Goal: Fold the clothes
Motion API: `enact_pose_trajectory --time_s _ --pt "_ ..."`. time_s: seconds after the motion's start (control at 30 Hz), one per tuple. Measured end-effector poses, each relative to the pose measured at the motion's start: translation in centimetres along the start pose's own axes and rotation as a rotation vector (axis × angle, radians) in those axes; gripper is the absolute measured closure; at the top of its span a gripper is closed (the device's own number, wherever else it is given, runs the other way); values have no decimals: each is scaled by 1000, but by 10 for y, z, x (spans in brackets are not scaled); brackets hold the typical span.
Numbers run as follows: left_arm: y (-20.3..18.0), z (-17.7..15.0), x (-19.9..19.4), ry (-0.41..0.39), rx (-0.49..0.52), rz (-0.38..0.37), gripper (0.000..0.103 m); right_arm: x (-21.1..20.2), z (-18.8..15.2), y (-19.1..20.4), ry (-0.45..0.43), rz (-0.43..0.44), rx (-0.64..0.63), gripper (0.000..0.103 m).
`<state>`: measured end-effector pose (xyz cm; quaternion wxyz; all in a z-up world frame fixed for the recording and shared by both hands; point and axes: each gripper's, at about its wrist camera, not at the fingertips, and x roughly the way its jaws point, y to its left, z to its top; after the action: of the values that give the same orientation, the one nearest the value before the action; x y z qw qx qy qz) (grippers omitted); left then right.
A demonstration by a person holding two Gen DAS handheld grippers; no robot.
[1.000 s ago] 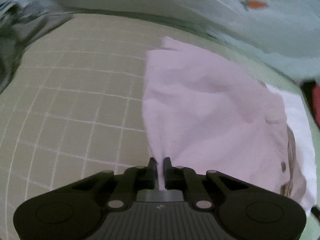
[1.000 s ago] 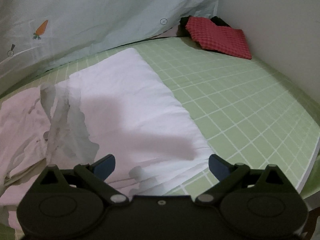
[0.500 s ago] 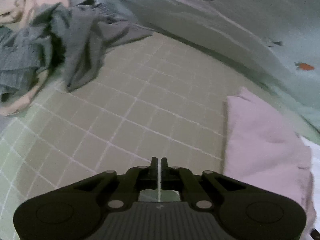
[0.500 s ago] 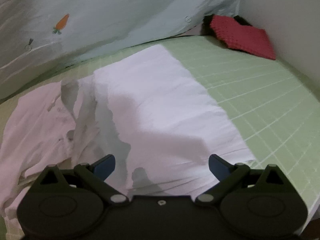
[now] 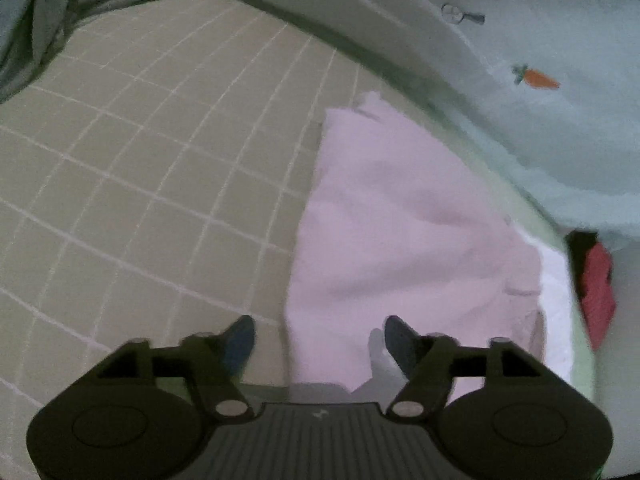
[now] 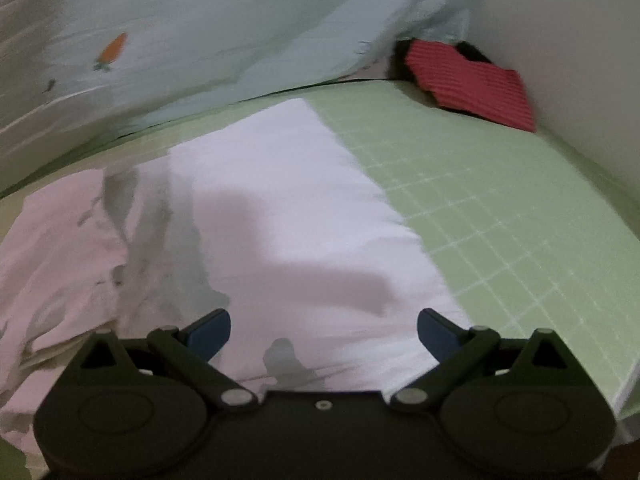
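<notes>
A pale pink garment (image 5: 400, 220) lies flat on the green checked mat (image 5: 140, 184). My left gripper (image 5: 320, 340) is open and empty, its jaws straddling the garment's near left edge. In the right wrist view the same pink garment (image 6: 60, 256) lies at the left, its edge rumpled, next to a folded white cloth (image 6: 288, 200). My right gripper (image 6: 324, 328) is open and empty, low over the near part of the white cloth.
A grey clothes pile (image 5: 52, 12) lies at the mat's far left. A red checked cloth (image 6: 472, 80) sits in the far right corner by the white wall. A pale sheet with a carrot print (image 6: 112, 50) hangs along the back.
My left gripper was shut on the pink garment's edge, let it go and opened, after swinging left and back over the garment. My right gripper stayed open, shifting slightly over the white cloth.
</notes>
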<state>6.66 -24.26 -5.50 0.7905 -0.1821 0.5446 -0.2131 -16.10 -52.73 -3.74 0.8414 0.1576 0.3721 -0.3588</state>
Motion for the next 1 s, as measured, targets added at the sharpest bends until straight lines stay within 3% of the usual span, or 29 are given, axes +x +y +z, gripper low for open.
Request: enact_pose_trajectory --time_s 0.13,0.23,0.27,0.33,0.43,0.67,0.8,0.87,1.0 --pt "-6 -2 14 21 -35 -84 34 3 -3 -18 26 -21 43 2" --pt "-4 -4 18 37 -112 -61 90 5 -3 -29 35 -26 69 2" --pt "-2 -5 18 39 -157 -61 94 5 -2 -33 34 -26 72 2" --pt "-9 -5 12 13 -169 -69 95 5 0 -39 28 -24 79 2" --pt "-48 -4 -10 -61 -58 -66 96 5 4 -52 19 -33 88 2" --pt "-158 -11 -38 -170 98 -210 96 13 14 -98 13 -21 131 2" --pt "-211 -27 -18 -144 107 -339 96 18 27 -127 -6 -17 120 2" --pt "-236 -41 4 -114 104 -364 96 19 33 -142 -16 -19 97 2" --pt "-262 -74 61 9 -13 -394 95 21 38 -172 -20 -32 65 2"
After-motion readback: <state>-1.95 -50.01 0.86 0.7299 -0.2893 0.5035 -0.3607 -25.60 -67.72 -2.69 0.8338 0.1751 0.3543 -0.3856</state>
